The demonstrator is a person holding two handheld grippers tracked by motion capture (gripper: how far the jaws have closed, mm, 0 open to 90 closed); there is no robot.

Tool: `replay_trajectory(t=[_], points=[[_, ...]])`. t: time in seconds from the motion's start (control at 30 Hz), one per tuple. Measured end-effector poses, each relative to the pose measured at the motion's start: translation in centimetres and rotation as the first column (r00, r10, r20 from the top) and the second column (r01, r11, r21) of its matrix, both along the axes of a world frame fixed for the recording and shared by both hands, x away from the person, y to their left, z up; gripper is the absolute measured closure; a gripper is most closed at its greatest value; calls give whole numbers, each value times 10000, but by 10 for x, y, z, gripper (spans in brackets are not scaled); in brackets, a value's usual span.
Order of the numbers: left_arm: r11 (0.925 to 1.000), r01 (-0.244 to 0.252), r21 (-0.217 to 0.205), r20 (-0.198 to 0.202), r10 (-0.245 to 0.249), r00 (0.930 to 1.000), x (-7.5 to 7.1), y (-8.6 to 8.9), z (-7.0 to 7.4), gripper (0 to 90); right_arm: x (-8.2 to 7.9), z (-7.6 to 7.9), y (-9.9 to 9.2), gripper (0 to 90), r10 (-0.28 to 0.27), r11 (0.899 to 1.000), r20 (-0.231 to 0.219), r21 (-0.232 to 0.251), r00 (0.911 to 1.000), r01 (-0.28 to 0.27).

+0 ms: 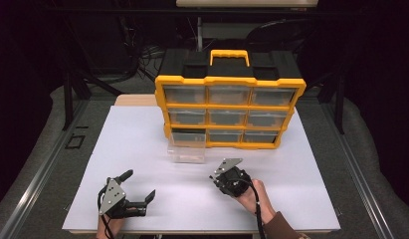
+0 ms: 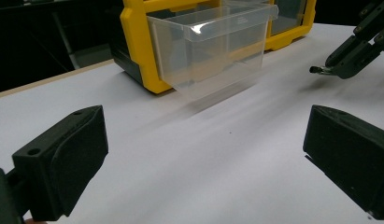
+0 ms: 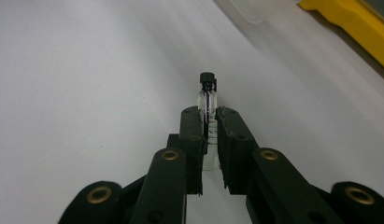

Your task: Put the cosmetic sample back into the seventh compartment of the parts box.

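right claw (image 3: 208, 126) grips vial (image 3: 208, 100) lengthwise, black cap pointing away beyond the jaws.

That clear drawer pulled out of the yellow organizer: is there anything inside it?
The clear drawer looks empty through its see-through walls. Its back end, inside the yellow organizer, is hidden. The right hand-held gripper holds a small glass vial.

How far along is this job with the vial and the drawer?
Done: the clear drawer is pulled out of the organizer. In hand: the right gripper is shut on the vial, above the table. Left: the vial probably goes into the drawer, which then slides back.
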State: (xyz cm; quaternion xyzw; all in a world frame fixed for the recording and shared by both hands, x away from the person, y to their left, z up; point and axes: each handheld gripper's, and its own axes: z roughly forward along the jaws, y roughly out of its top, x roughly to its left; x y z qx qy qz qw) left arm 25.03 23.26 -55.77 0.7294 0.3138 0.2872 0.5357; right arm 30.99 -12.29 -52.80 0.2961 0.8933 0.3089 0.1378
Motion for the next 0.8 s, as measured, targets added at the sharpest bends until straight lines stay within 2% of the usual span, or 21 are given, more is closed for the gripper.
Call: replay_trajectory(t=[0.17, 0.4, 0.8], points=[[10000, 24, 12, 24, -24, 10000, 0, 0, 0, 1, 1, 3, -7, 811, -216, 9994, 344, 283, 9992, 206], [10000, -14, -8, 31, 14, 10000, 0, 0, 0, 1, 1, 5, -10, 811, -411, 9969, 523, 687, 9978, 374], [10000, -15, 45, 32, 15, 10000, 0, -1, 0, 1, 3, 10, -18, 811, -874, 9903, 1285, 1183, 9878, 722]])
